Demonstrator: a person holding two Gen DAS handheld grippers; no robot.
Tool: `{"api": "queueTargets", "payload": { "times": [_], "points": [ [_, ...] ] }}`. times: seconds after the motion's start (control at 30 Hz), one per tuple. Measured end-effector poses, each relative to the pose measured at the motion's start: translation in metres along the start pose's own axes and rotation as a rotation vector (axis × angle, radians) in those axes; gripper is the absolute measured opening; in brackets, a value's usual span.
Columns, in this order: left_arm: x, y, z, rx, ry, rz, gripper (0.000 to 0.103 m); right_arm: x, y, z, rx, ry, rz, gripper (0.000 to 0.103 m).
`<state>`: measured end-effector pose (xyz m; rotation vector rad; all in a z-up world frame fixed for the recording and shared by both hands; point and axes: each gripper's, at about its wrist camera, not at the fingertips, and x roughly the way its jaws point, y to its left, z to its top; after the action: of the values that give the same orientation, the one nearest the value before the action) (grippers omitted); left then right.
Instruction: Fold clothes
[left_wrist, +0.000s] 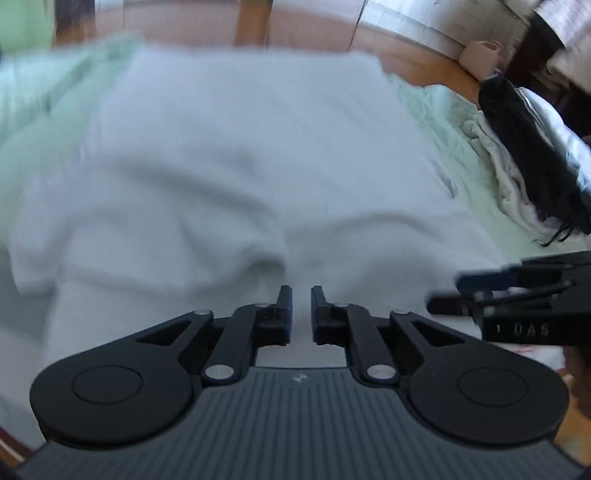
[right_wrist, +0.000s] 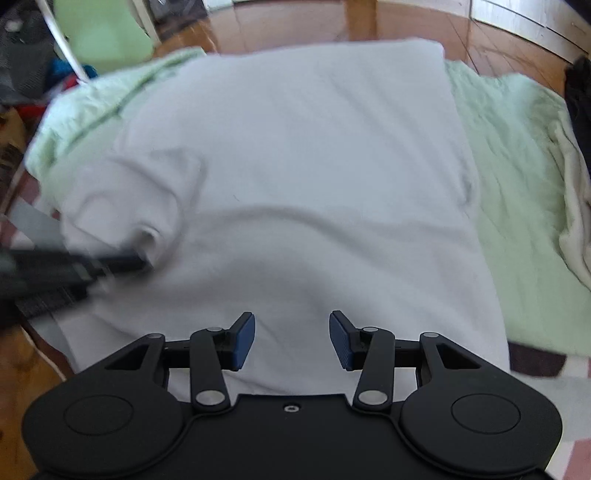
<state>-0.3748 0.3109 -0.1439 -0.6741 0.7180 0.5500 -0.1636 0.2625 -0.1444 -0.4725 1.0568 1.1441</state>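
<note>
On a wood floor (right_wrist: 280, 26) over a green blanket (right_wrist: 517, 184) we see the white shirt (right_wrist: 295, 166) spread long, left sleeve (right_wrist: 140, 192) folded in, further folds seemingly left; left gripper (left_wrist: 301, 308) fingers narrow and empty, right gripper (right_wrist: 291, 339) fingers wide.

Soft daylight on my feeds, glare off the wooden floor (right_wrist: 280, 26), white shirt (right_wrist: 295, 166) smeared by motion blur, my jaws sharp, fisheye bending the edges, faint shadow along the folds.
</note>
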Motion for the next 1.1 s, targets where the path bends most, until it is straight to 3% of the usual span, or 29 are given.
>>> {"api": "queueTargets", "payload": {
  "times": [0.1, 0.27, 0.37, 0.4, 0.47, 0.63, 0.73, 0.97, 1.03, 1.07, 1.1],
  "points": [
    [-0.005, 0.023, -0.007, -0.124, 0.047, -0.050, 0.036, -0.005, 0.008, 0.004, -0.050, -0.025, 0.032, 0.050],
    [-0.034, 0.078, -0.008, -0.324, -0.099, 0.106, 0.050, 0.006, 0.008, -0.003, -0.064, 0.015, 0.041, 0.050],
    [-0.045, 0.111, -0.016, -0.423, -0.219, 0.143, 0.052, 0.011, 0.003, -0.012, -0.041, 0.059, 0.045, 0.050],
    [-0.049, 0.119, -0.021, -0.448, -0.267, 0.160, 0.057, 0.012, 0.001, -0.013, -0.036, 0.074, 0.046, 0.050],
    [-0.048, 0.126, -0.023, -0.457, -0.291, 0.192, 0.062, 0.014, -0.001, -0.014, -0.026, 0.093, 0.049, 0.050],
    [-0.034, 0.150, -0.029, -0.580, -0.231, 0.282, 0.063, 0.019, -0.002, -0.015, -0.005, 0.113, 0.054, 0.050],
    [-0.019, 0.163, -0.027, -0.636, -0.212, 0.298, 0.064, 0.020, -0.001, -0.016, -0.007, 0.124, 0.056, 0.050],
    [-0.004, 0.177, -0.018, -0.654, -0.267, 0.334, 0.084, 0.019, -0.004, -0.020, -0.015, 0.143, 0.054, 0.051],
    [-0.001, 0.172, -0.014, -0.610, -0.273, 0.333, 0.067, 0.019, -0.005, -0.020, -0.011, 0.143, 0.054, 0.051],
    [-0.002, 0.169, -0.013, -0.583, -0.278, 0.322, 0.020, 0.019, -0.005, -0.021, -0.010, 0.142, 0.053, 0.051],
    [-0.004, 0.164, -0.013, -0.561, -0.281, 0.315, 0.003, 0.019, -0.004, -0.021, -0.009, 0.140, 0.052, 0.051]
  ]
}}
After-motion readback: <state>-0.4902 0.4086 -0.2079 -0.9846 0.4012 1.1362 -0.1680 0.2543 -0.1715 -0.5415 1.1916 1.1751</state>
